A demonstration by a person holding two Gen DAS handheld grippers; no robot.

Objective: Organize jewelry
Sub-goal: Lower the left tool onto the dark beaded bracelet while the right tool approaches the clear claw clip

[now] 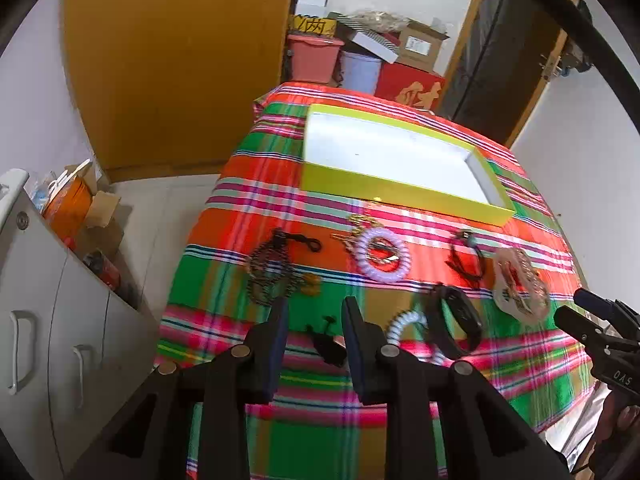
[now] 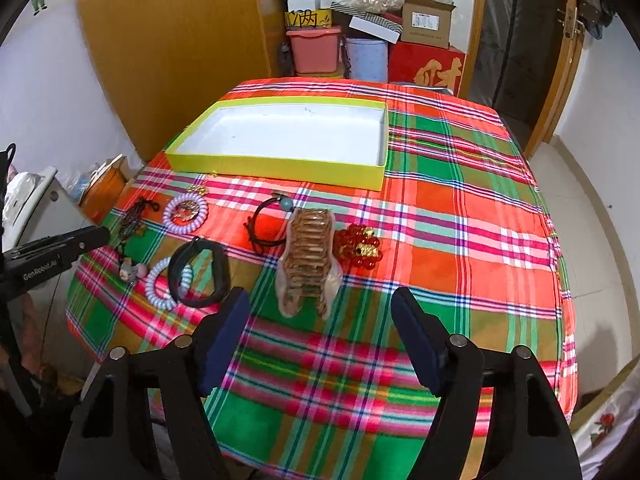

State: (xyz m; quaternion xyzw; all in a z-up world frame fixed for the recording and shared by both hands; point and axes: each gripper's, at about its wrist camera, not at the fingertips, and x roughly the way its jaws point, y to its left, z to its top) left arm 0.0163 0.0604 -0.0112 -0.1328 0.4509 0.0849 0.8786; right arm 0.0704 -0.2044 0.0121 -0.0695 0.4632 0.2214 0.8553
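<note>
Jewelry scattered beside yellow tray (image 2: 276, 168) | hair claw (image 2: 310, 256) ahead | both grippers' fingers apart, empty

Left gripper (image 1: 314, 312), right gripper (image 2: 320, 304): black angular frames, dark blue pads on jaws, round silver screws; white lettering, possibly "GenRobot.AI".

Both wrist views look down over the desk (image 2: 460, 240) toward the tray (image 2: 280, 160), left one nearer, sharing the jewelry.
</note>
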